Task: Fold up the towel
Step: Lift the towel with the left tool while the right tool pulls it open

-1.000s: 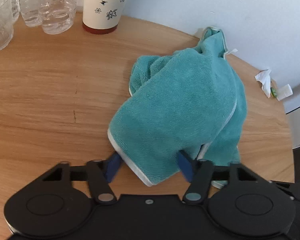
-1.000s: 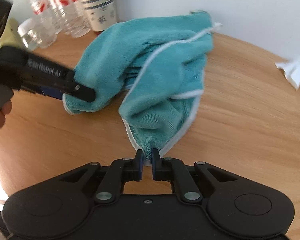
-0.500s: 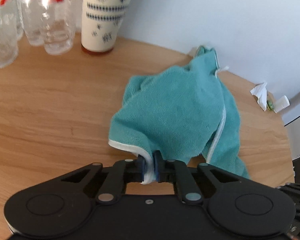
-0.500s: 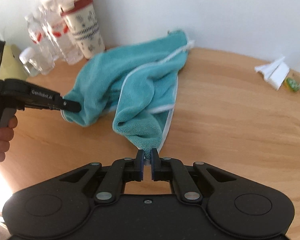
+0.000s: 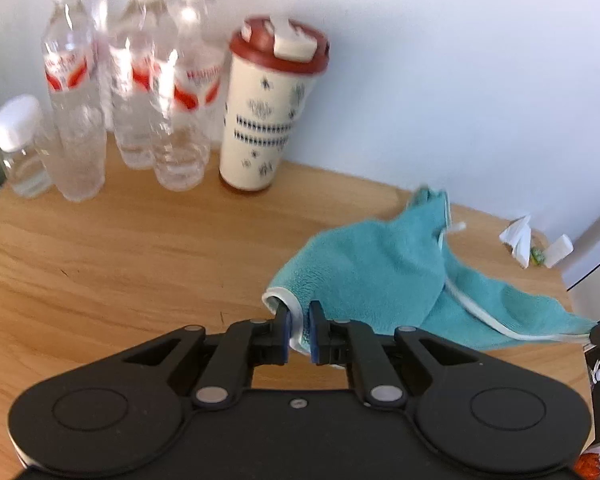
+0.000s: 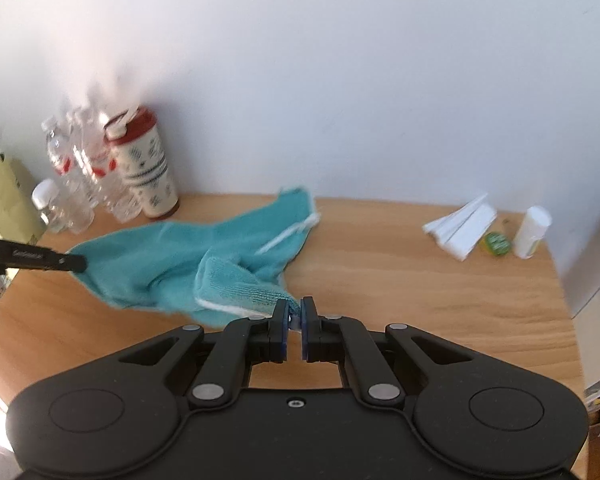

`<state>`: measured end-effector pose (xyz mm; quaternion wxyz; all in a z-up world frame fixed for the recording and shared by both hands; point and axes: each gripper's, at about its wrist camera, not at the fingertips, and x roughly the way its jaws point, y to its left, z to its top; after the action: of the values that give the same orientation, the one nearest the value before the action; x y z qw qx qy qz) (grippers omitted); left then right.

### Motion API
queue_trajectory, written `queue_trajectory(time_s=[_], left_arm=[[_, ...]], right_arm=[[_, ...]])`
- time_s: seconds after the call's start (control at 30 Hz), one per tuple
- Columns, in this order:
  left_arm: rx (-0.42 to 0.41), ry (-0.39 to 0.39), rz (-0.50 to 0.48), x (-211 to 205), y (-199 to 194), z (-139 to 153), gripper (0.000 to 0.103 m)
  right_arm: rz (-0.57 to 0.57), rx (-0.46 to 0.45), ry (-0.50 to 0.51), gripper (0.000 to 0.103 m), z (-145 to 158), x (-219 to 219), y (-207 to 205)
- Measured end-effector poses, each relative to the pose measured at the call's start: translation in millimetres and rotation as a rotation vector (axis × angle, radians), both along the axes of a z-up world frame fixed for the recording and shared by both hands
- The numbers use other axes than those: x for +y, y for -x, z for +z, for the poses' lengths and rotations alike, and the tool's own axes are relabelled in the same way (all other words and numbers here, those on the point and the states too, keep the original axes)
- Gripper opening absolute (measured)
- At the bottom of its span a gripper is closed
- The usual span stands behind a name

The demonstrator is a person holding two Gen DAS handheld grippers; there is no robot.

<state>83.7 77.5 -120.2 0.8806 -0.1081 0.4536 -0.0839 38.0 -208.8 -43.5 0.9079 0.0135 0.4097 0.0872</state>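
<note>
A teal towel (image 5: 384, 280) with white edging hangs stretched above the wooden table (image 5: 120, 264). My left gripper (image 5: 299, 326) is shut on one white-hemmed corner of it. My right gripper (image 6: 294, 316) is shut on another corner, and the towel (image 6: 172, 264) spreads leftward from there in the right wrist view. That view also catches the left gripper's fingertip (image 6: 74, 263) at the towel's left end. The towel's far corner trails toward the wall and looks to rest on the table.
Several clear water bottles (image 5: 140, 100) and a patterned cup with a red lid (image 5: 268, 120) stand at the back left by the wall. Folded white paper (image 6: 462, 226), a small green item (image 6: 497, 243) and a white tube (image 6: 534, 232) lie at the back right. The table's edge curves off at the right.
My left gripper went from open around the towel's edge to shut on its corner. Both grippers then rose and drew apart, spreading the crumpled towel out above the table.
</note>
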Motion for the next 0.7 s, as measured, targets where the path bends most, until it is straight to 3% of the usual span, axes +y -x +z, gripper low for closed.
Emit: queue_trajectory(time_s=[0.13,0.33,0.57,0.7], left_arm=[[-0.045,0.025,-0.028,11.7,5.0,21.7,0.008],[-0.07,0.026,-0.004,28.5,11.8,47.7,0.008],[-0.04,-0.035,-0.078,20.5,36.5,44.3,0.008],[0.049,-0.044,-0.119,12.3,47.1,21.3,0.008]], right_arm=[[-0.004,-0.013,0.091,0.006,2.8,-8.0,2.7],[-0.081,-0.019,0.044,0.006,17.8,-25.3,8.8],[-0.191,0.024,0.077,0.005,17.3,-48.1,17.9],[-0.248,0.102,0.117,0.005,-2.0,-58.5,20.4]])
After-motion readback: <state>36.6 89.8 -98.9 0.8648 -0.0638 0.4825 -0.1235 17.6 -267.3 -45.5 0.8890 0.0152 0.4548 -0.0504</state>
